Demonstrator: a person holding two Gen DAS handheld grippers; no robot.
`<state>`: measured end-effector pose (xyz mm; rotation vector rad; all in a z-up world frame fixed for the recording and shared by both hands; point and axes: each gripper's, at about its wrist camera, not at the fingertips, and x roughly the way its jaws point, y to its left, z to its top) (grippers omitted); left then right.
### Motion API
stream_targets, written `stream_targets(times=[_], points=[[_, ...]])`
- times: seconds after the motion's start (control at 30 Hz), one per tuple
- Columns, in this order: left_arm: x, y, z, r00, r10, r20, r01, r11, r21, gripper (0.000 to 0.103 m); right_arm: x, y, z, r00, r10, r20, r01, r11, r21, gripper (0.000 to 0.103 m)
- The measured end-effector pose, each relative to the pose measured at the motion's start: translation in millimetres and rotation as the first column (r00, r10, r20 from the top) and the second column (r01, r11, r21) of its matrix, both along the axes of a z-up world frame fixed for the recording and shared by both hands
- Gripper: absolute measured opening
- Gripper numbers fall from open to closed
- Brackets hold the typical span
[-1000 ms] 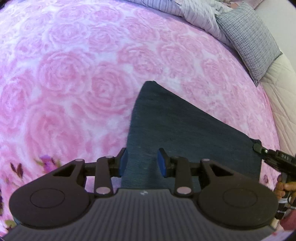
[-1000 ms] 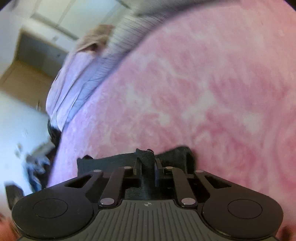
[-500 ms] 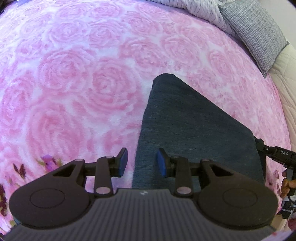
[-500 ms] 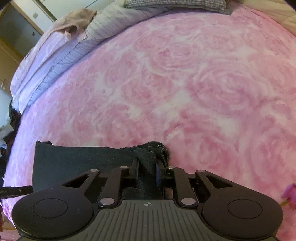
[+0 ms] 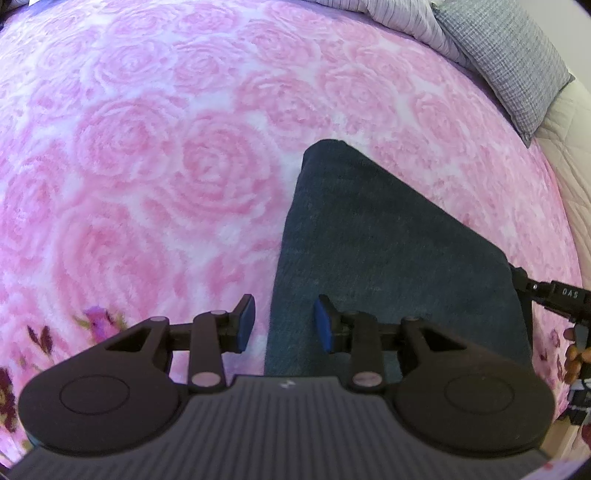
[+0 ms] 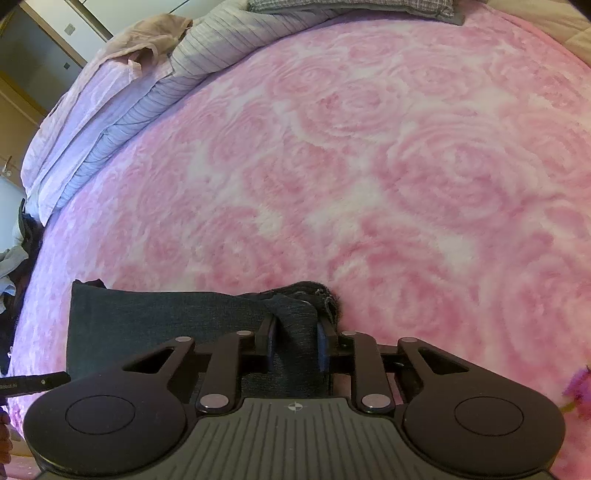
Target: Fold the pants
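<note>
Dark blue denim pants (image 5: pixel 388 254) lie folded into a flat, narrow block on a fluffy pink blanket (image 5: pixel 155 158) patterned with large roses. In the left wrist view the block runs from the near edge toward the far middle, ending in a rounded corner.

The left gripper (image 5: pixel 283 324) hangs over the near left edge of the pants. Its blue-padded jaws stand partly apart, with the fabric edge and a strip of blanket showing between them; the pads do not press on anything.

The right gripper (image 6: pixel 295 345) is at the near right corner of the pants (image 6: pixel 166 317), where a raised bunch of denim with a frayed hem sits between its jaws. The jaws have just been opening. The bunch fills most of the gap, and it is not clear whether the pads press on it.

At the right edge of the left wrist view, part of the other gripper and a few fingers of the person's hand (image 5: pixel 574 356) show.

At the far side of the blanket lie a striped lilac duvet (image 6: pixel 155 88), a grey checked pillow (image 5: pixel 506 55) and a beige cloth (image 6: pixel 147 33).
</note>
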<state>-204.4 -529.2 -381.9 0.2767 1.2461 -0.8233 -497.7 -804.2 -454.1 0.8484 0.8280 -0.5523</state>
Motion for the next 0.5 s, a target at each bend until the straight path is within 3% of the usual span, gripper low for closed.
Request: stream_targets(times=[0.07,0.1,0.17,0.23,0.33,0.4,0.5], points=[[-1.0,2.9,1.6,1.000,-0.009,0.001,0.009,1.000,0.002,0.032,-1.6,-0.9,3.1,1.000,-0.009,-0.007,0.009,1.000,0.005,0.028],[-2.3,4.2,3.3,1.000,-0.023,0.004,0.023,1.000,0.000,0.037,-2.7,0.6,3.9,1.000,-0.022,-0.017,0.022,1.000,-0.006,0.041],[-6.3,4.7,6.5,0.998,-0.058,0.020,0.058,0.998,0.008,0.051,-10.0,5.3,9.2,0.998,-0.046,-0.037,0.045,0.999,-0.027,0.055],[-10.4,3.5,7.2,0.995,-0.100,0.032,0.099,0.995,0.022,0.067,-19.5,12.9,11.6,0.998,-0.053,-0.036,0.052,0.999,-0.013,0.057],[-12.7,3.1,3.6,0.989,-0.146,0.020,0.145,0.989,0.035,0.077,-32.1,28.7,8.8,0.999,-0.027,-0.042,0.029,0.999,0.039,0.058],[-10.9,4.7,-0.1,0.987,-0.162,-0.003,0.162,0.987,0.021,0.083,-41.5,39.2,2.2,1.000,-0.019,-0.025,0.021,0.997,0.080,0.059],[-3.0,5.1,-9.2,0.982,-0.174,-0.074,0.174,0.985,-0.015,0.082,-51.6,44.3,-6.4,0.999,-0.035,0.006,0.034,0.989,0.141,0.059]])
